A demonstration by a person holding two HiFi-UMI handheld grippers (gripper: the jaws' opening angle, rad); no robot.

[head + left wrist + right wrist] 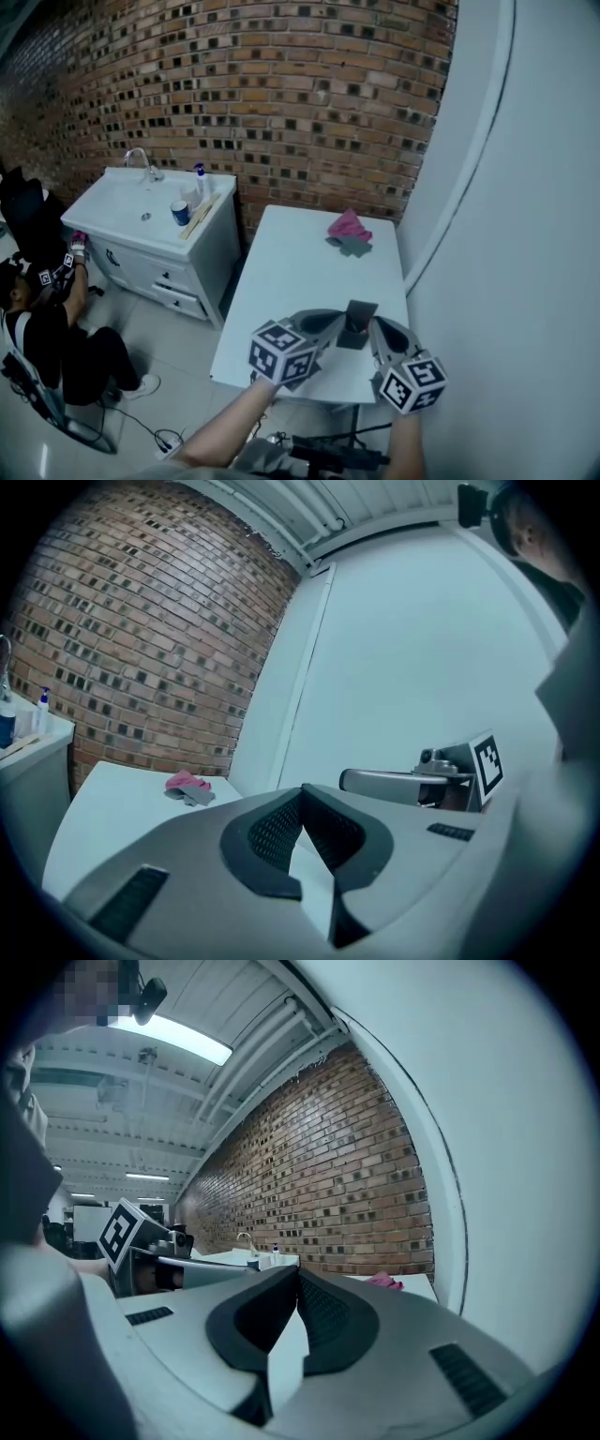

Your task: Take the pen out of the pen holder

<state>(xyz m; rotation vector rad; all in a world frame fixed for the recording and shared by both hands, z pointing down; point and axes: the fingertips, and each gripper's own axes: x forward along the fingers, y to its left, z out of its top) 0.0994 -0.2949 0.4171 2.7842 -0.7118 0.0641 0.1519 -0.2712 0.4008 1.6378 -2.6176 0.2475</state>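
Note:
A dark, box-shaped pen holder (pixel 357 319) stands on the white table (pixel 300 272) near its front edge; something reddish shows low on its side, and I cannot make out a pen. My left gripper (pixel 337 320) lies just left of the holder and my right gripper (pixel 375 325) just right of it. Both are shut with nothing between their tips. The left gripper view shows the shut left gripper (pixel 302 789) and the right gripper's body (pixel 412 782) beside it. In the right gripper view the right gripper (pixel 298 1271) is shut too. The holder appears in neither gripper view.
A pink cloth (pixel 349 225) on a grey one lies at the table's far end. A white sink cabinet (pixel 141 220) with a faucet, blue cup and bottle stands left of the table. A person (pixel 47 328) sits at the far left. A white wall runs along the right.

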